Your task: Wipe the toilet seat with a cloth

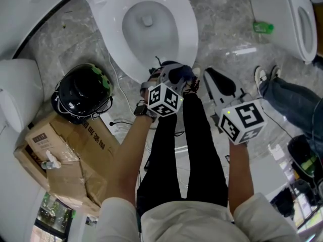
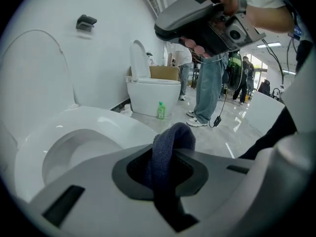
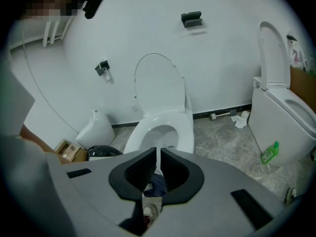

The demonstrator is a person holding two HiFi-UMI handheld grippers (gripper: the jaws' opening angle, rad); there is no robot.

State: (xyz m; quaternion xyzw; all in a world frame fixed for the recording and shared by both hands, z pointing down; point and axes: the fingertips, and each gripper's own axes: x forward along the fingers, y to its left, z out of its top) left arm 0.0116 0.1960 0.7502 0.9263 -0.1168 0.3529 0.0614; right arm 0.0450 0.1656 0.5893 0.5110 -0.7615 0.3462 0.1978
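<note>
No legible text anywhere, print on the cardboard box [image 1: 70, 155] too blurred (dark label block)

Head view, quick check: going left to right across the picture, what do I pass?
Black helmet → left tool, shut on the cloth → right tool → second toilet. The main toilet overlaps the left tool, so it is left out.

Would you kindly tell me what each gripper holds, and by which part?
The left gripper is shut on the dark blue cloth, pinched at a bunched fold that pokes past the jaws. The right gripper is closed and empty.
</note>
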